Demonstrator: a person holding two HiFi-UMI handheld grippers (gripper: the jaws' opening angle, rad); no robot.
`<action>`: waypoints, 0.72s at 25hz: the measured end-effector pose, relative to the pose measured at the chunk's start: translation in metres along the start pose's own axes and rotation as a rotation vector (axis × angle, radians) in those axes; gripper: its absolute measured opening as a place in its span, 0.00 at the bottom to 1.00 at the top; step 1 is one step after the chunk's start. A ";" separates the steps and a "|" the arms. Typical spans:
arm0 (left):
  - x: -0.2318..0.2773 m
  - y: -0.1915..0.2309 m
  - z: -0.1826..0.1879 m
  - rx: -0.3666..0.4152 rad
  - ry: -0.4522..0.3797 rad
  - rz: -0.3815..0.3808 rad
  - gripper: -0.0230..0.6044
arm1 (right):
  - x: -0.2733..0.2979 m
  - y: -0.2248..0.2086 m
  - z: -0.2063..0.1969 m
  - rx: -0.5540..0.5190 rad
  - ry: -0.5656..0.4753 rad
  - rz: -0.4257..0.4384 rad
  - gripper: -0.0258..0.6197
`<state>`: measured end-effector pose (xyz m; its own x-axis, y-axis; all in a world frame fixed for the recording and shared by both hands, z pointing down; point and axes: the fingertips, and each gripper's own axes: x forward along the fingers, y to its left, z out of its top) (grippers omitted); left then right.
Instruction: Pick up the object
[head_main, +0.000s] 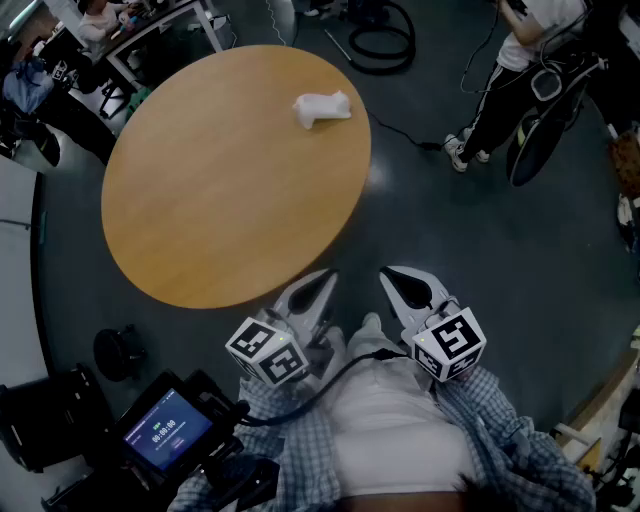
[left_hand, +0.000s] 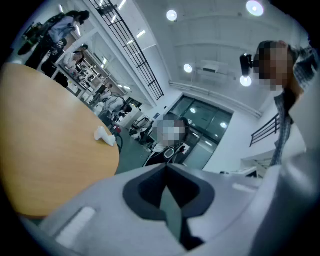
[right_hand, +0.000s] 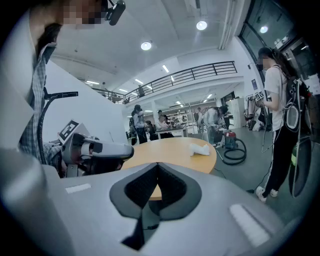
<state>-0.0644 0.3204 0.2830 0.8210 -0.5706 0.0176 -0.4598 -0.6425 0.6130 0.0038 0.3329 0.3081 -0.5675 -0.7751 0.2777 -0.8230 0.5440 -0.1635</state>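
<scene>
A small white object (head_main: 321, 108) lies near the far right edge of a round wooden table (head_main: 220, 190); it also shows in the left gripper view as the white object (left_hand: 105, 136) and in the right gripper view as the white object (right_hand: 200, 149). My left gripper (head_main: 325, 279) and right gripper (head_main: 392, 276) are held close to my body, just off the table's near edge, far from the object. Both are shut with nothing between their jaws. The left gripper (right_hand: 100, 149) appears in the right gripper view.
A vacuum cleaner with a black hose (head_main: 380, 40) lies on the floor beyond the table. A person (head_main: 500, 80) stands at the right with a bag. A desk with people (head_main: 120, 30) is at the far left. A handheld screen device (head_main: 165, 432) is at lower left.
</scene>
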 end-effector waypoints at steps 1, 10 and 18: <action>-0.001 0.001 0.000 -0.005 0.001 0.003 0.04 | 0.000 0.000 0.000 0.004 0.003 -0.002 0.05; -0.003 0.002 -0.004 -0.008 0.005 -0.017 0.04 | -0.002 0.005 -0.003 -0.002 0.005 -0.021 0.05; -0.004 0.005 0.006 0.013 0.022 -0.039 0.04 | 0.005 0.011 0.006 -0.033 -0.015 -0.045 0.05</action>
<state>-0.0721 0.3171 0.2814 0.8455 -0.5338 0.0118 -0.4316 -0.6704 0.6036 -0.0080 0.3331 0.3025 -0.5301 -0.8039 0.2696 -0.8468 0.5182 -0.1200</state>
